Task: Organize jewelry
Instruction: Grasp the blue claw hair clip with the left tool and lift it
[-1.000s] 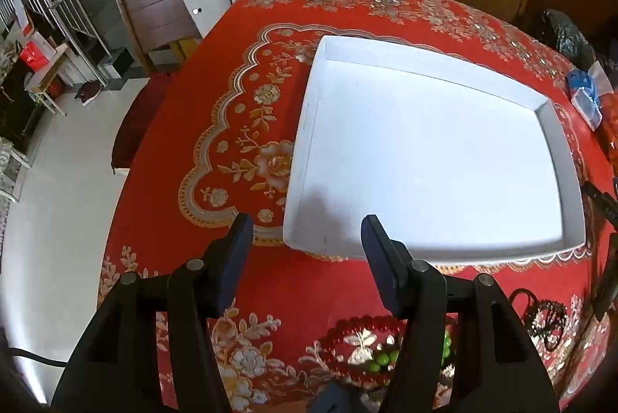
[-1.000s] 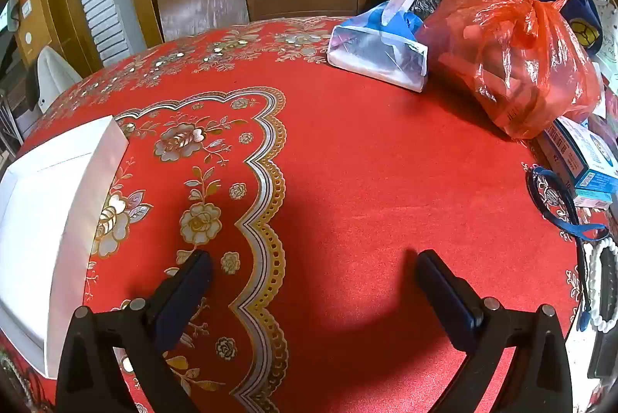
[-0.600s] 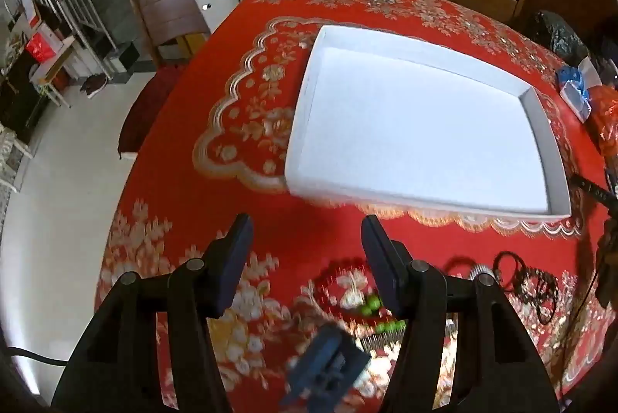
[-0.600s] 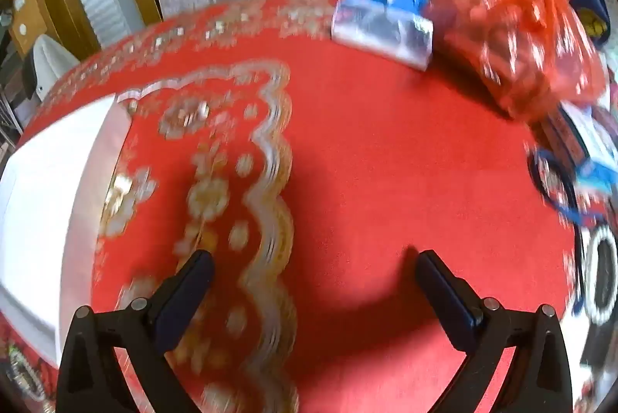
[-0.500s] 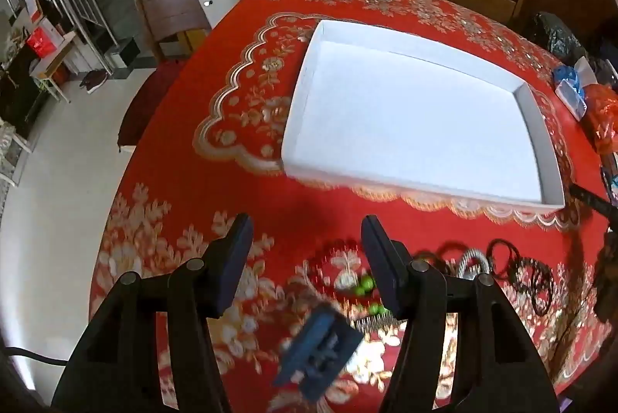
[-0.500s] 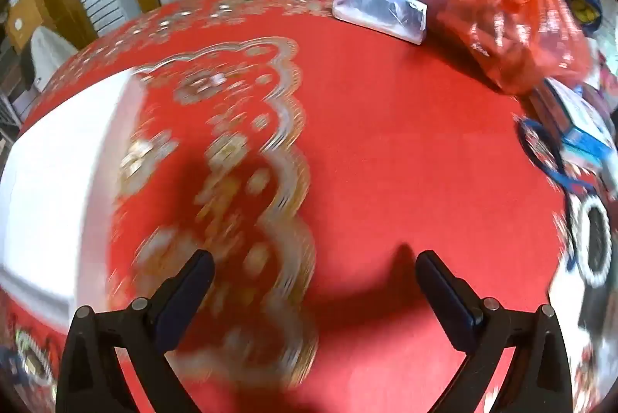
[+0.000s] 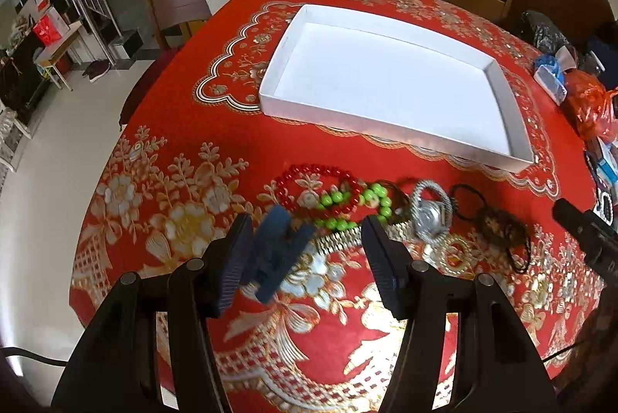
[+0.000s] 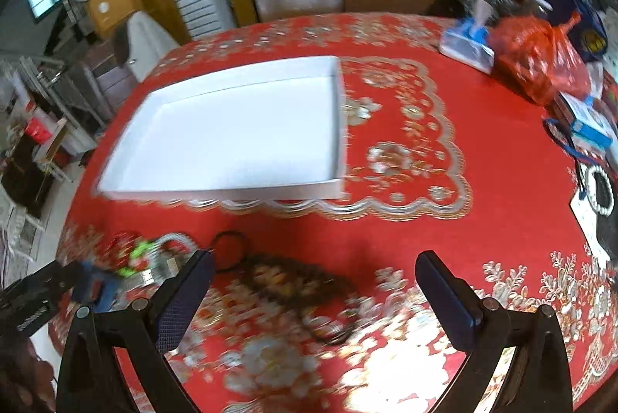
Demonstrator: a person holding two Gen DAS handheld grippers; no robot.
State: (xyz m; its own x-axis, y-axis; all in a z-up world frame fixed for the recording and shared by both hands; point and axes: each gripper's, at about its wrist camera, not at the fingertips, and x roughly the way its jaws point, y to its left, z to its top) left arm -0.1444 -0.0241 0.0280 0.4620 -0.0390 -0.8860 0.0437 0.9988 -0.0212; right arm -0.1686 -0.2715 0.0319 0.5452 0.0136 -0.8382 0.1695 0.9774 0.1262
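White tray (image 7: pixel 386 135): shallow, rectangular, low-walled, nothing inside; lies flat on the red tablecloth, beyond the jewelry. Red bead bracelet (image 7: pixel 286 179): loop lying flat, near the tray's front wall. Green bead bracelet (image 7: pixel 370 196): bright beads, overlapping the red loop's right side. Silver ornament (image 7: pixel 430 210): round, toothed rim, just right of the green beads. Black cord loop (image 7: pixel 469 194) and dark beaded string (image 7: pixel 502 229): further right, tangled. Blue clip (image 7: pixel 278 250): dark, tilted, nearest of the row.
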